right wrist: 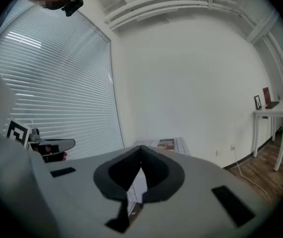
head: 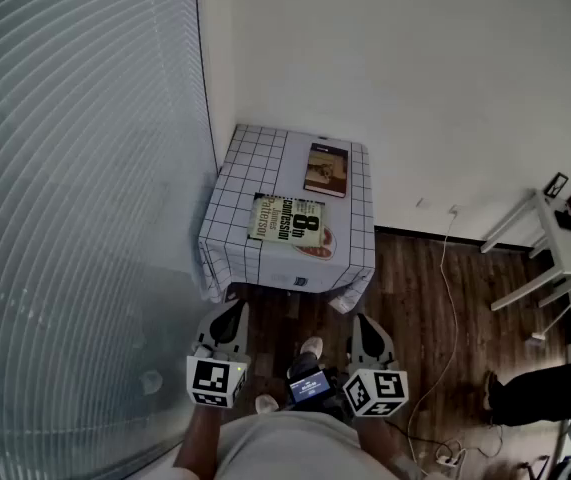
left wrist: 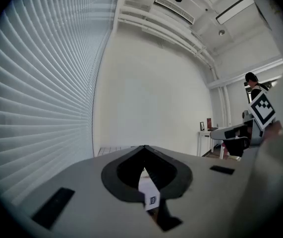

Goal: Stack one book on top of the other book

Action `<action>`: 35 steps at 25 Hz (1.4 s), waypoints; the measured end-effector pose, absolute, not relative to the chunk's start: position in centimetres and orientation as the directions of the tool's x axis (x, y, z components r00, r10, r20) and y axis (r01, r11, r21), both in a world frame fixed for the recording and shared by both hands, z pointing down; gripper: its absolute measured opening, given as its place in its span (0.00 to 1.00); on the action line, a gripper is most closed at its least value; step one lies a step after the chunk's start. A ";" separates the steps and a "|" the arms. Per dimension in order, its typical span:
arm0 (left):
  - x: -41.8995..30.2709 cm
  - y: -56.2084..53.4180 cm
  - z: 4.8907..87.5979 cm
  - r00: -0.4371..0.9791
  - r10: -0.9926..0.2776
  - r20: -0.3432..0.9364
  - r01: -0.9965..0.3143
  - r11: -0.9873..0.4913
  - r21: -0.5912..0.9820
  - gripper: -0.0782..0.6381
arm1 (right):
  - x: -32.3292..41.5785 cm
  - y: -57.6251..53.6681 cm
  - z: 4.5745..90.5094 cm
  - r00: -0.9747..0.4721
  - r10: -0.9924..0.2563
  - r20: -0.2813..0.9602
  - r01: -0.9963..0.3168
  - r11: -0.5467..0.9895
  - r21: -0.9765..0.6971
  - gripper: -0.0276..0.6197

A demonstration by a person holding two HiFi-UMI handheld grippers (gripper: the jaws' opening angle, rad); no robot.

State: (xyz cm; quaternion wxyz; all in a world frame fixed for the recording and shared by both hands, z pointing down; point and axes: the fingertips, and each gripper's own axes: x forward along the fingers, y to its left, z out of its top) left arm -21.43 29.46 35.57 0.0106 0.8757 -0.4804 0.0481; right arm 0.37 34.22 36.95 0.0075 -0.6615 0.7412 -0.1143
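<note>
Holding nothing in left gripper (head: 229,316) or right gripper (head: 369,330) (jaws shut tight); might push green book (head: 283,218) off tabletop's (head: 263,158) front edge.

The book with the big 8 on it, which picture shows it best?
The head view: the book with the big 8 lies flat on the checkered table, whole cover showing. In both gripper views the shut jaws hide it; the right gripper view catches only the brown book.

Soft, even daylight; both gripper views bulge fisheye, edges dark.
</note>
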 end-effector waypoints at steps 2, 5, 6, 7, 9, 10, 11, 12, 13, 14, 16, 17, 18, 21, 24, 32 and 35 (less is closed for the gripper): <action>-21.6 29.6 35.3 0.531 -0.843 0.089 -0.844 -0.535 -0.031 0.12 | 0.3 34.4 36.8 -0.123 -0.982 0.140 -0.979 0.097 -0.179 0.05; -21.7 29.8 35.2 0.531 -0.843 0.083 -0.845 -0.535 -0.026 0.12 | 0.1 34.5 36.7 -0.129 -0.982 0.139 -0.978 0.103 -0.181 0.05; -21.7 29.8 35.2 0.532 -0.843 0.082 -0.845 -0.535 -0.024 0.12 | -0.1 34.5 36.6 -0.134 -0.981 0.138 -0.978 0.108 -0.180 0.05; -21.7 29.8 35.2 0.532 -0.843 0.083 -0.844 -0.535 -0.023 0.12 | -0.2 34.5 36.6 -0.138 -0.981 0.137 -0.978 0.113 -0.178 0.05; -21.7 29.8 35.3 0.534 -0.841 0.083 -0.843 -0.537 -0.022 0.12 | -0.6 34.5 36.6 -0.152 -0.979 0.136 -0.975 0.126 -0.183 0.05; -21.6 29.9 35.3 0.536 -0.840 0.082 -0.842 -0.539 -0.022 0.12 | -0.8 34.5 36.7 -0.165 -0.977 0.133 -0.972 0.138 -0.192 0.05; -21.6 29.9 35.3 0.537 -0.839 0.082 -0.841 -0.541 -0.022 0.12 | -1.0 34.5 36.7 -0.180 -0.975 0.130 -0.967 0.151 -0.203 0.05; -21.6 29.9 35.4 0.540 -0.838 0.083 -0.839 -0.543 -0.024 0.12 | -1.2 34.4 36.8 -0.192 -0.973 0.127 -0.964 0.163 -0.210 0.05; -21.6 29.9 35.4 0.542 -0.836 0.087 -0.838 -0.546 -0.027 0.12 | -1.3 34.5 36.8 -0.199 -0.972 0.127 -0.962 0.169 -0.214 0.05; -21.6 29.9 35.5 0.544 -0.834 0.091 -0.836 -0.548 -0.028 0.12 | -1.4 34.5 36.8 -0.200 -0.971 0.128 -0.962 0.171 -0.212 0.05; -21.7 29.9 35.4 0.544 -0.834 0.091 -0.836 -0.548 -0.025 0.12 | -1.5 34.6 36.6 -0.199 -0.972 0.126 -0.964 0.172 -0.201 0.05; -21.7 29.8 35.4 0.542 -0.835 0.089 -0.837 -0.546 -0.023 0.12 | -1.6 34.5 36.5 -0.204 -0.972 0.121 -0.964 0.177 -0.198 0.05; -21.8 29.7 35.4 0.541 -0.837 0.086 -0.839 -0.544 -0.022 0.12 | -1.8 34.5 36.4 -0.213 -0.970 0.115 -0.962 0.188 -0.200 0.05; -22.1 29.2 35.9 0.533 -0.842 0.087 -0.844 -0.536 -0.013 0.12 | -2.1 34.0 36.4 -0.235 -0.966 0.106 -0.956 0.211 -0.202 0.05; -22.2 28.5 36.1 0.524 -0.847 0.089 -0.850 -0.527 -0.014 0.12 | -1.8 33.0 36.5 -0.235 -0.966 0.108 -0.956 0.210 -0.205 0.05; -21.9 25.2 37.0 0.517 -0.847 0.122 -0.853 -0.522 -0.010 0.12 | -2.2 28.6 37.2 -0.283 -0.952 0.113 -0.948 0.259 -0.186 0.05; -21.6 23.1 37.0 0.510 -0.853 0.110 -0.857 -0.515 -0.022 0.12 | -1.6 26.4 37.4 -0.284 -0.952 0.115 -0.945 0.258 -0.199 0.06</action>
